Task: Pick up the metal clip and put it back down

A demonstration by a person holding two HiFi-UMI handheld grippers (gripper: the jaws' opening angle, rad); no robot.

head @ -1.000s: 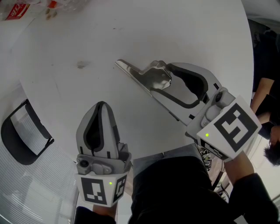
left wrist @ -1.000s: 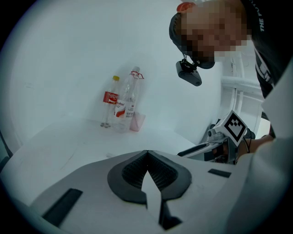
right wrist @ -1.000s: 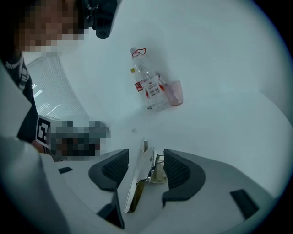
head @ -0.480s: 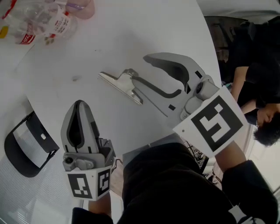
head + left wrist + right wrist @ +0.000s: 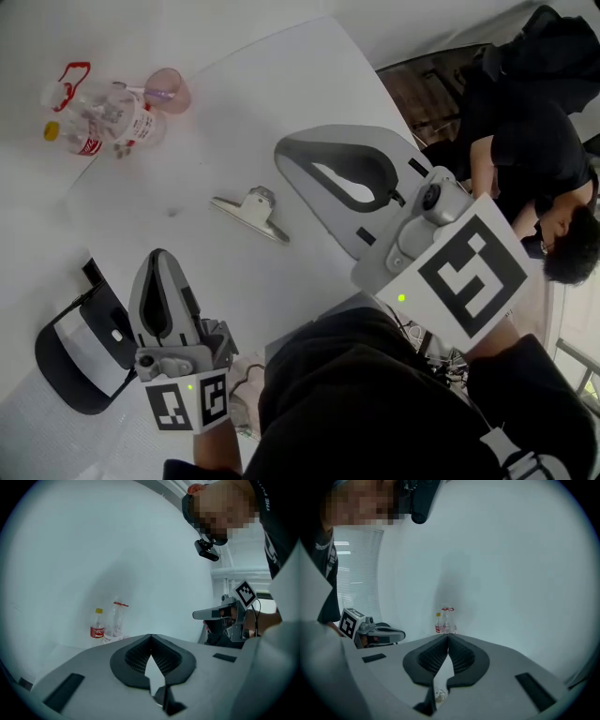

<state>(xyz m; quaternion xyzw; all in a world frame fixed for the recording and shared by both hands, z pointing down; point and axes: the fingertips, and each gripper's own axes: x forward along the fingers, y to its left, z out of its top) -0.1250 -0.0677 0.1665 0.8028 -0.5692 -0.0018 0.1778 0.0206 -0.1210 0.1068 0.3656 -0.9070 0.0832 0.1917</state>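
**A:** What is changing since a second ago?

**B:** The flat, shiny silver metal clip (image 5: 248, 214) is now lying free on the smooth white table (image 5: 281, 75). The grey plastic right gripper (image 5: 284, 153), which was standing open around it, is lifting away. Its jaws have just been closing, with nothing between them.

**A:** And the other one?

**B:** The grey plastic left gripper (image 5: 157, 260) is hovering near the clip, jaws together and empty. I am thinking the clip is already put back, so both are leaving it. Clear plastic bottles (image 5: 103, 117) are standing well apart.
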